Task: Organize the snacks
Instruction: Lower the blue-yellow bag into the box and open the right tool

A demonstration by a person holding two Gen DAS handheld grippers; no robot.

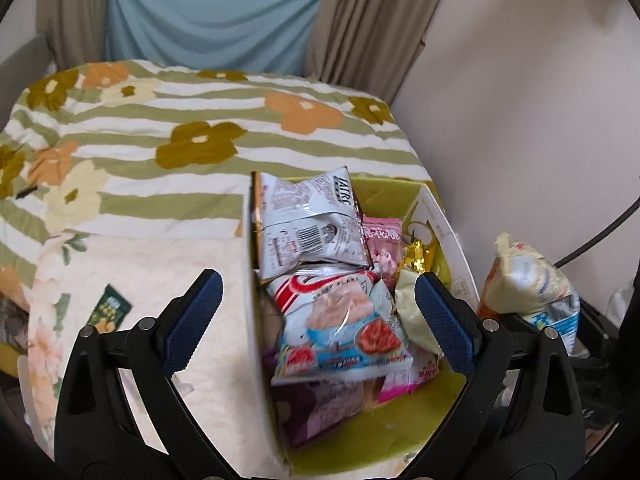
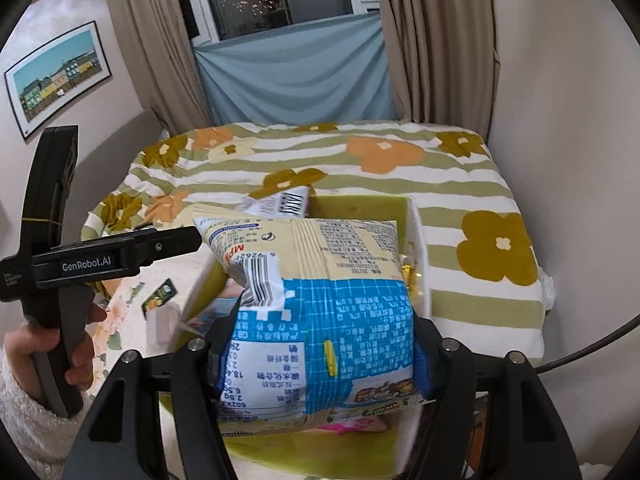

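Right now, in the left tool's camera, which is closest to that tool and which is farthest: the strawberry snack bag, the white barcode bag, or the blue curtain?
1. Strawberry snack bag: between the open left tool fingers, inside the box.
2. White barcode bag: behind it, at the box's far end.
3. Blue curtain: beyond the bed, at the window.

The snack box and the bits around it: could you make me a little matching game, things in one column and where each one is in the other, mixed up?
Things:
1. Yellow and blue snack bag
2. White barcode packet
3. Small green packet
4. Gold-wrapped sweet

Places:
A. Lying on the floral bedcover, outside the box
B. Held in the right gripper
C. Propped up at the far end of the box
D. Tucked against the box's right wall

Pairs: 1-B, 2-C, 3-A, 4-D
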